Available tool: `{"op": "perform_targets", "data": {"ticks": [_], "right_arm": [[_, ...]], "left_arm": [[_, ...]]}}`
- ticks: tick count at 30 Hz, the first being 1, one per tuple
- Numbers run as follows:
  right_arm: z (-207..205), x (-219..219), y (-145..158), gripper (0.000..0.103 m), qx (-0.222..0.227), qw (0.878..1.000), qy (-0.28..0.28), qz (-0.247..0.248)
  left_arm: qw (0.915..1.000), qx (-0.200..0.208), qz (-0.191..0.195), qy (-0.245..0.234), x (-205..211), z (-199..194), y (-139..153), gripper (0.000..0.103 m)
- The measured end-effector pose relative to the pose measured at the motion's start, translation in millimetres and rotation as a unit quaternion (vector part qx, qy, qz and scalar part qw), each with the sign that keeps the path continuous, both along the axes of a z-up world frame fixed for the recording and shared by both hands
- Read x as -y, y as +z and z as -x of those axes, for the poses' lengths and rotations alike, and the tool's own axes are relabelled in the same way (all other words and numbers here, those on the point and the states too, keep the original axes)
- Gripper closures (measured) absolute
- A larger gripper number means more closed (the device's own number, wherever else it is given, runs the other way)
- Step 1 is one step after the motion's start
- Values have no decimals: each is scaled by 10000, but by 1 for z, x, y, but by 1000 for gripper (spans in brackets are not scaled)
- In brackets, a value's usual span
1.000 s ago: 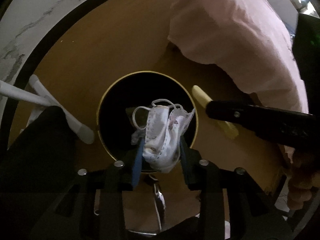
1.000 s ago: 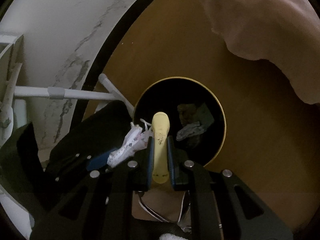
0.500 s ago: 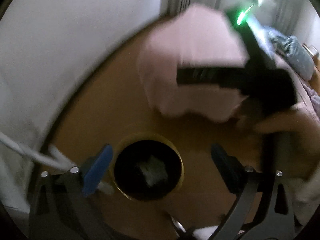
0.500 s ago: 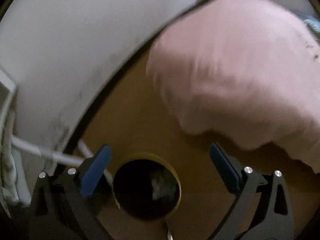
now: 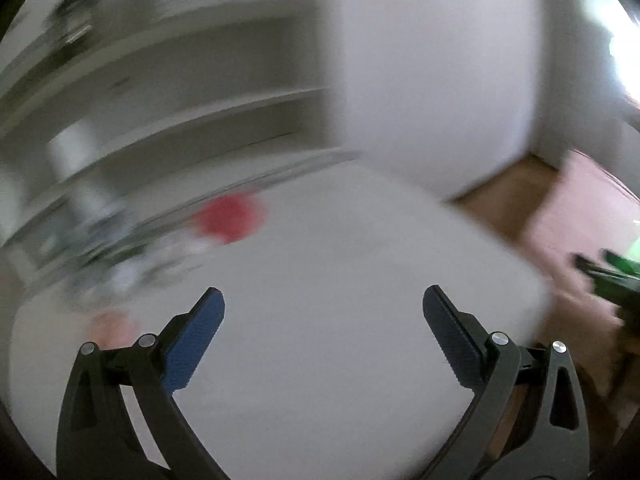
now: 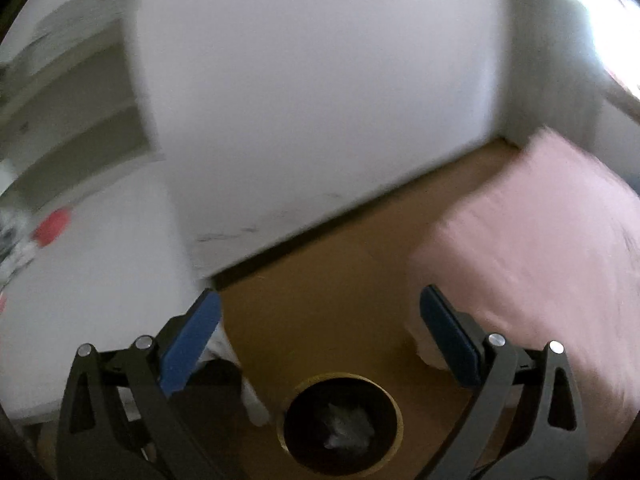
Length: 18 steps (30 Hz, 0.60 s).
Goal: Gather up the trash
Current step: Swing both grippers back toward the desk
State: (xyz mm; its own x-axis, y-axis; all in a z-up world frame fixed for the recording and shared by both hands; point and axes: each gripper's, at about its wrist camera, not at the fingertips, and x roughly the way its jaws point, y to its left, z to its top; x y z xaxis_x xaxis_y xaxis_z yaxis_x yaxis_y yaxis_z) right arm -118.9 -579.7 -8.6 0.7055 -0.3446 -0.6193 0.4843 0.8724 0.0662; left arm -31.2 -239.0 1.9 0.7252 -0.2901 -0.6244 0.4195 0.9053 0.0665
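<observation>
In the right wrist view a round black bin with a gold rim (image 6: pixel 394 404) stands on the brown floor, low in the picture, with pale crumpled trash (image 6: pixel 346 424) inside it. My right gripper (image 6: pixel 320 320) hangs high above the bin, open and empty. In the left wrist view my left gripper (image 5: pixel 323 318) is open and empty over a white tabletop (image 5: pixel 320 264). A blurred red item (image 5: pixel 230 216) and other small blurred things lie at the table's far left; the red item (image 6: pixel 51 226) also shows in the right wrist view. The bin is out of the left wrist view.
A pink bedcover (image 6: pixel 532 248) fills the right side beside the bin. A white wall (image 6: pixel 320 100) rises behind, with open shelves (image 5: pixel 168 92) at the left. A hand with the other black gripper (image 5: pixel 612 280) shows at the left view's right edge.
Both grippers let go of their loads, the white mask and the yellow item, over the bin and opened wide. Both then rose and tilted up; the left swung over the white table.
</observation>
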Motion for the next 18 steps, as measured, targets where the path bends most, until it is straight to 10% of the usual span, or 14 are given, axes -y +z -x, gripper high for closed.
{"op": "perform_targets", "data": {"ticks": [5, 15, 16, 17, 18], "right_arm": [[-55, -70, 14, 7, 15, 9961, 880, 26], [-116, -165, 21, 7, -262, 9812, 1908, 94], [-123, -172, 21, 7, -285, 9794, 1996, 69], [-129, -178, 22, 7, -300, 9781, 2059, 56], [-137, -185, 22, 7, -317, 9759, 2160, 49]], "left_arm": [[9906, -541, -49, 1255, -99, -49, -30, 7], [9876, -1113, -34, 1103, -151, -102, -65, 9], [9879, -1147, 18, 1047, -159, -104, -71, 16], [9883, -1124, 17, 1027, -160, -106, -72, 49], [9896, -972, -88, 1060, -161, -107, -70, 49]]}}
